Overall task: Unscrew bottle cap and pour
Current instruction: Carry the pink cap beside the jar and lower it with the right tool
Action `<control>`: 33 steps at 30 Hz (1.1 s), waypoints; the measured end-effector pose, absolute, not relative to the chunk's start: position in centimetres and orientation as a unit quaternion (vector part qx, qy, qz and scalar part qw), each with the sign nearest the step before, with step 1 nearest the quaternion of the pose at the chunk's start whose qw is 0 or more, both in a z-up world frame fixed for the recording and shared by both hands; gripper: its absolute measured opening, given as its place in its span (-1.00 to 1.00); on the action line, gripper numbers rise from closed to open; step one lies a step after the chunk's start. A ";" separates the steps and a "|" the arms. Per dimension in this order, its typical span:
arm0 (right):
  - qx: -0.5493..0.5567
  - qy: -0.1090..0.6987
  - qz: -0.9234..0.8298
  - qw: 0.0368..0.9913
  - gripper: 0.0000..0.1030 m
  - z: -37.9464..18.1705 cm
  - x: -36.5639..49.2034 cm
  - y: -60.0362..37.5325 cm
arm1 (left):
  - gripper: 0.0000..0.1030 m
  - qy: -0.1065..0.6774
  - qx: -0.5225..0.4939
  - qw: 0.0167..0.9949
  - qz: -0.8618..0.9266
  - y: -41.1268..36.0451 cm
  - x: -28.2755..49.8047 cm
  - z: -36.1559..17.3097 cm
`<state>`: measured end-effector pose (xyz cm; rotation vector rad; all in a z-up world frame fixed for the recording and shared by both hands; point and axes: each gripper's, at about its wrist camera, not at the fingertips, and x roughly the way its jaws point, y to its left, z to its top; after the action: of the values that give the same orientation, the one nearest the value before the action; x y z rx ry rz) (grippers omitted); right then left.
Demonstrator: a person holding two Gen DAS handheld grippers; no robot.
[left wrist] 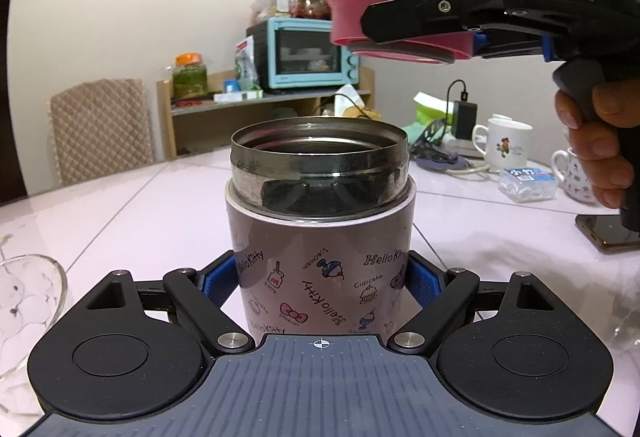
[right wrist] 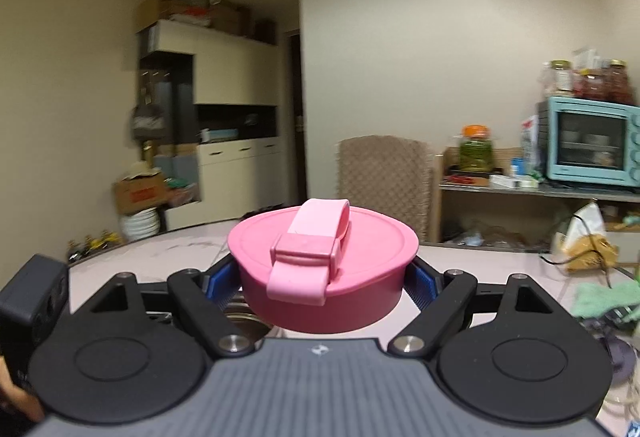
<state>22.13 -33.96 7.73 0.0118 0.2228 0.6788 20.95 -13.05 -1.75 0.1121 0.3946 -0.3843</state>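
A pink Hello Kitty food jar (left wrist: 320, 257) with a bare steel rim stands upright on the table, its mouth uncovered. My left gripper (left wrist: 320, 277) is shut on the jar's body, blue pads on both sides. My right gripper (right wrist: 322, 277) is shut on the pink cap (right wrist: 324, 269), which has a lighter pink strap on top. In the left wrist view the cap (left wrist: 348, 17) hangs in the air above and to the right of the jar, held by the right gripper (left wrist: 400, 37). The jar's steel rim (right wrist: 240, 317) shows just below the cap.
A clear glass (left wrist: 24, 301) stands at the left, close to the jar. White mugs (left wrist: 508, 149), a small plastic box (left wrist: 528, 183) and a phone (left wrist: 608, 233) lie at the right. A chair (left wrist: 100, 129) and a shelf with a blue oven (left wrist: 304, 53) stand beyond the table.
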 end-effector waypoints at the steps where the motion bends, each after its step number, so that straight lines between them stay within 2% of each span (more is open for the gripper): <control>1: 0.006 0.111 0.324 0.939 0.65 7.5 21.9 -34.0 | 0.74 0.195 0.055 0.961 -0.186 -13.2 20.5 -1.7; 11: 0.045 0.140 0.238 0.960 0.65 4.8 20.5 -36.4 | 0.74 0.196 0.048 0.968 -0.148 -14.3 19.1 -1.6; 33: 0.031 0.208 0.191 0.959 0.65 0.5 19.3 -35.9 | 0.74 0.209 0.031 0.974 -0.079 -15.8 17.5 -1.1</control>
<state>19.29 -35.90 0.48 0.0626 0.4222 0.3878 17.50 -15.83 -1.10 0.0625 0.4220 -0.1601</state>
